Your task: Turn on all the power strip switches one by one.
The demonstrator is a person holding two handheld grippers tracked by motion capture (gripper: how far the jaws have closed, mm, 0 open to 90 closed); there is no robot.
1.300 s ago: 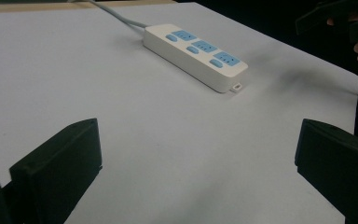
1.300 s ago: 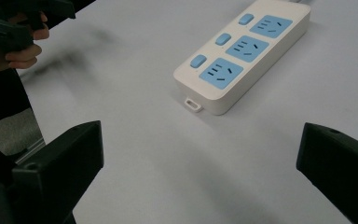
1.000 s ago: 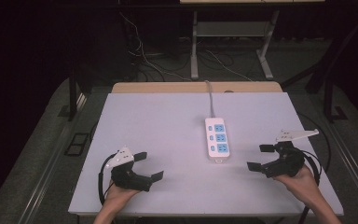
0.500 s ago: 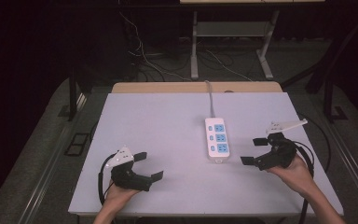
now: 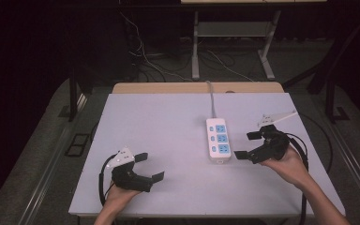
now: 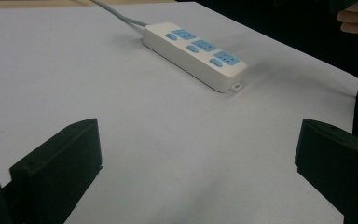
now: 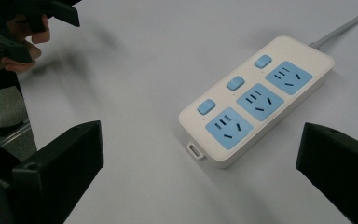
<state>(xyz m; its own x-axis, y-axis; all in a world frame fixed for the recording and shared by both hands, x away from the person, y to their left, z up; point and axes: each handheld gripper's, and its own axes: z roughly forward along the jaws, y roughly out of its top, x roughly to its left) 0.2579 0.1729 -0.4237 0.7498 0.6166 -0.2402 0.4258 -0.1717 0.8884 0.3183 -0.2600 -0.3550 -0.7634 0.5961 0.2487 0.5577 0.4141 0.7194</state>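
1. Resting near the front left of the white table point(image 5: 168, 126), the left gripper point(image 5: 149, 168) sits in the person's left hand point(image 5: 117, 194), its two black jaws spread wide with only bare tabletop between them; a cable loops out behind it.
2. Its own camera looks across the table surface toward the power strip point(image 6: 195, 53), which lies well apart from it, farther in and to the right.
3. The power strip point(image 5: 217, 139) lies flat right of the table's centre, white with three blue sockets and three blue switches in a row, its grey cord point(image 5: 211, 99) running off toward the far edge.
4. Just beside the strip's near end, on its right, the right gripper point(image 5: 250, 145) is held in the right hand point(image 5: 288, 164), jaws spread apart and empty, pointing at the strip.
5. In the right gripper view, the power strip point(image 7: 256, 100) sits between the open jaws but farther off, untouched, its small tab at the near end visible.
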